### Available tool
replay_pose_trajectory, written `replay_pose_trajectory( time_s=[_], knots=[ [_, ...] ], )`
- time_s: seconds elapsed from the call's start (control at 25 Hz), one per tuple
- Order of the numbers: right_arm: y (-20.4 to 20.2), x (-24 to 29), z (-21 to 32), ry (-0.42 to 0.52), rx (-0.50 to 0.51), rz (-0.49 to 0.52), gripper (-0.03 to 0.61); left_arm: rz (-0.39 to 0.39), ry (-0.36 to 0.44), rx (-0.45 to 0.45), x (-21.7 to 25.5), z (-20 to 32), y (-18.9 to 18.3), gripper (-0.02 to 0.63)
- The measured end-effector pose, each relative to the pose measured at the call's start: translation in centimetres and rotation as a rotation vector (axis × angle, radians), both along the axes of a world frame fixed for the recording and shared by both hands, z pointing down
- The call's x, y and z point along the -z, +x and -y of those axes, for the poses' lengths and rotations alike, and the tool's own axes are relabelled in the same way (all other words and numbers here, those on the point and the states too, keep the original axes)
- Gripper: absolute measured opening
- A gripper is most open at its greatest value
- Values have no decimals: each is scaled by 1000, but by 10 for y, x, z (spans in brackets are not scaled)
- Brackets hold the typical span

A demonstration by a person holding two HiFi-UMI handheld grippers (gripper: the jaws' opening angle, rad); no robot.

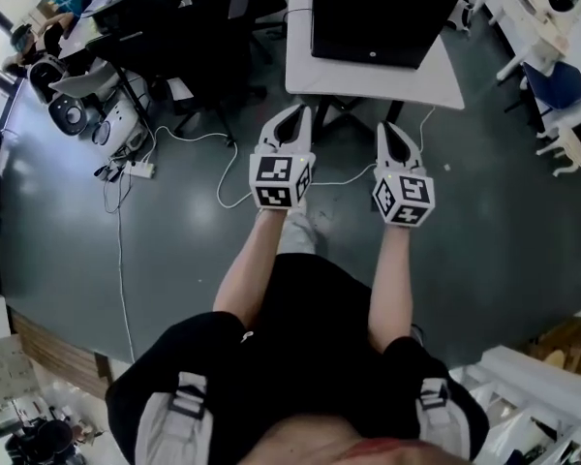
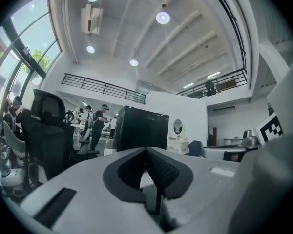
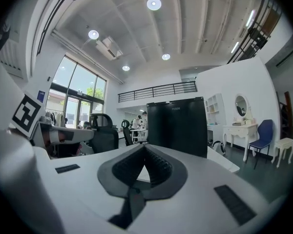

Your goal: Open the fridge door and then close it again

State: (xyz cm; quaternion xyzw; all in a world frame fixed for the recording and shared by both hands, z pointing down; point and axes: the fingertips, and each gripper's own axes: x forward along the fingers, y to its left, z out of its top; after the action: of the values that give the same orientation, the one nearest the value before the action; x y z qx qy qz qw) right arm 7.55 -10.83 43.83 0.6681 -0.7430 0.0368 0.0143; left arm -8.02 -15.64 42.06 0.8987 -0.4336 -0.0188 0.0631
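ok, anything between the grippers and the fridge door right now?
Nothing visible. The left gripper and right gripper, both shut and empty, point at the black fridge, which shows unobstructed in both gripper views. Only the bare front strip of the white table it stands on lies ahead of them.

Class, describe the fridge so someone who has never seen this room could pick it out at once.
In the grey-floored hall, find the white table straight ahead of the person. The fridge is the box standing on it. Unlike the black office chair to its left, it is a plain, flat-sided black block.
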Motion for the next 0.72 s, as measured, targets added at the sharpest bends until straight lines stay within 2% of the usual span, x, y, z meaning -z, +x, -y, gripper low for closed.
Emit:
replay_pose_trajectory(
  time_s=[0.12,0.24,0.52,0.72],
  knots=[
    [29,-1,26,-5,-49,14,-6,-11,-13,-39,-8,28,23,-3],
    [41,0,63,-18,-48,5,-6,-26,-26,-54,-7,66,39,-2],
    [27,-6,187,-47,31,-3,-6,-28,-41,-71,-11,177,47,-2],
    [13,29,266,34,100,-96,-6,-67,-34,-82,-11,257,41,-2]
  ],
)
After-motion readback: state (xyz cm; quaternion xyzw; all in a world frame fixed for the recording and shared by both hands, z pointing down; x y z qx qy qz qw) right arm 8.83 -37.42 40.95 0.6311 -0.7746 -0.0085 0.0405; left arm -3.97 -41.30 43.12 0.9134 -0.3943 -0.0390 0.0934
